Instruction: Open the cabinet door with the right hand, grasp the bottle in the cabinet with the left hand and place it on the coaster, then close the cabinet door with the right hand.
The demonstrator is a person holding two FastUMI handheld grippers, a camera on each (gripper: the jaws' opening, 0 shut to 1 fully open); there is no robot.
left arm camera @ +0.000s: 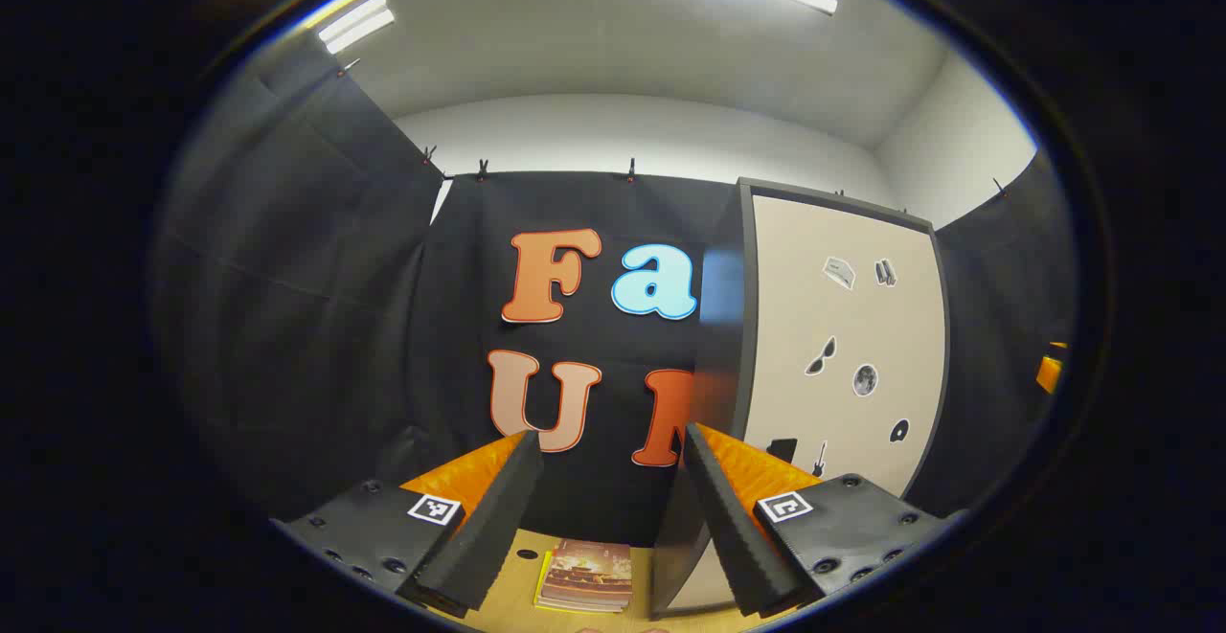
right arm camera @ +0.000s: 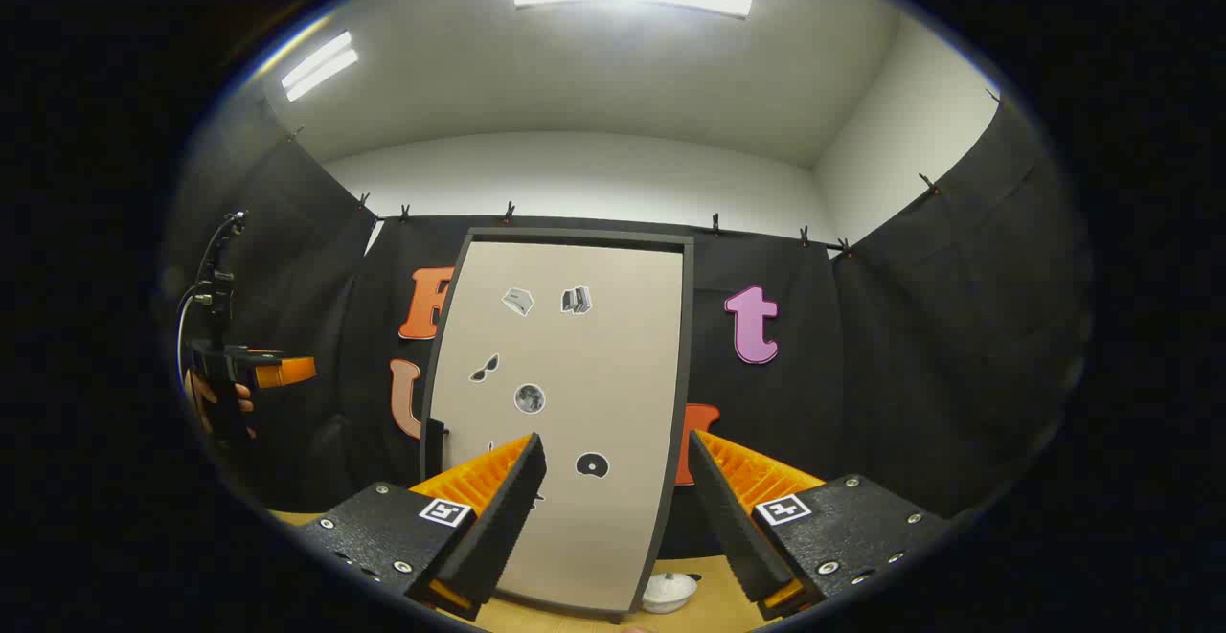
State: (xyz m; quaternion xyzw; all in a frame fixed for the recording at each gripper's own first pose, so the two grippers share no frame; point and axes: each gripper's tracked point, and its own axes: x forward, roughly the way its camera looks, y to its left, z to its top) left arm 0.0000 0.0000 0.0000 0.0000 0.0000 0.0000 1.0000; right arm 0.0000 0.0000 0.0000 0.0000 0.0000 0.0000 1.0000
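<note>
The cabinet (right arm camera: 565, 403) stands upright against the wall, with its beige door shut and small stickers on it. A dark handle (right arm camera: 434, 437) sits at the door's lower left edge. My right gripper (right arm camera: 615, 441) is open, facing the door from a short way off and touching nothing. In the left gripper view the cabinet door (left arm camera: 843, 346) is off to the right. My left gripper (left arm camera: 609, 441) is open and points at the cloth wall. A hand holds the left gripper (right arm camera: 278, 371) at the far left of the right gripper view. The shut door hides whatever is inside.
A flat printed booklet-like thing (left arm camera: 586, 576) lies on the wooden table (left arm camera: 522, 595) below my left fingers. A small white round object (right arm camera: 668, 593) sits on the table by the cabinet's lower right corner. Black cloth walls close the booth on all sides.
</note>
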